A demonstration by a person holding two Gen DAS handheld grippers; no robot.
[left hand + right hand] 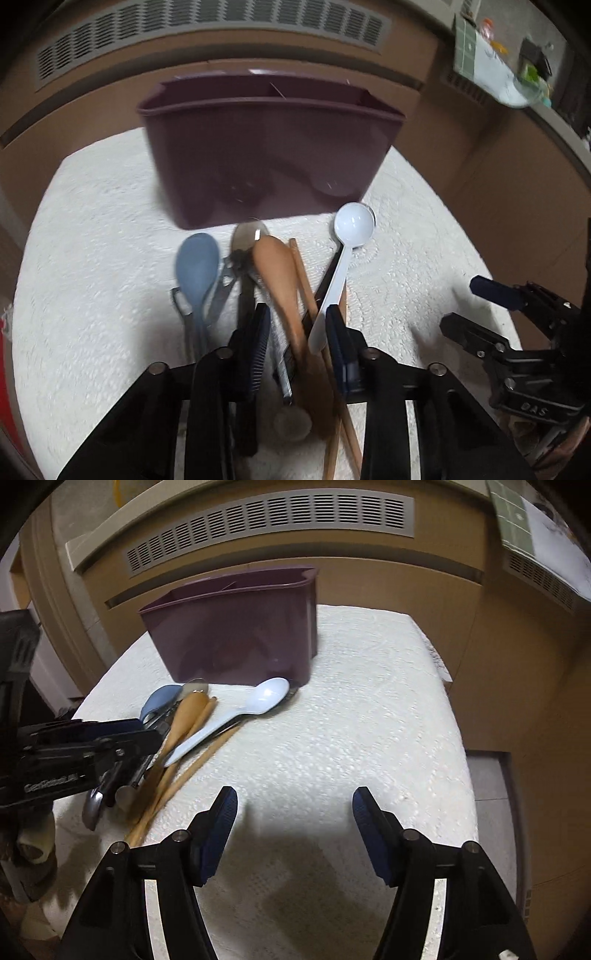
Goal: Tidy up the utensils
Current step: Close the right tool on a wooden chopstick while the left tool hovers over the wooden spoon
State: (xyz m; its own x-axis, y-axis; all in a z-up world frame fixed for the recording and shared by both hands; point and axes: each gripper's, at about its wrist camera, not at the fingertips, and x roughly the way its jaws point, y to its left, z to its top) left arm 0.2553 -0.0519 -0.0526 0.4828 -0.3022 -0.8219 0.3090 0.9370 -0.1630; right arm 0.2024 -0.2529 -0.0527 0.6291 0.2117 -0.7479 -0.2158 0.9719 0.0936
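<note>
A plum-purple bin [266, 147], blue spoon [195, 269], white spoon [351, 229] and tan wooden spoon [277, 273] on a white dimpled cloth [332, 738].

Your left gripper [297, 317] is black plastic, with ribbed navy pads [258, 345] on its fingers and round silver screws [156, 368] at the linkage joints. Your right gripper [293, 805] matches: black arms, navy pads [369, 834], silver screws [409, 835]. White lettering marks the left gripper's side.
</note>
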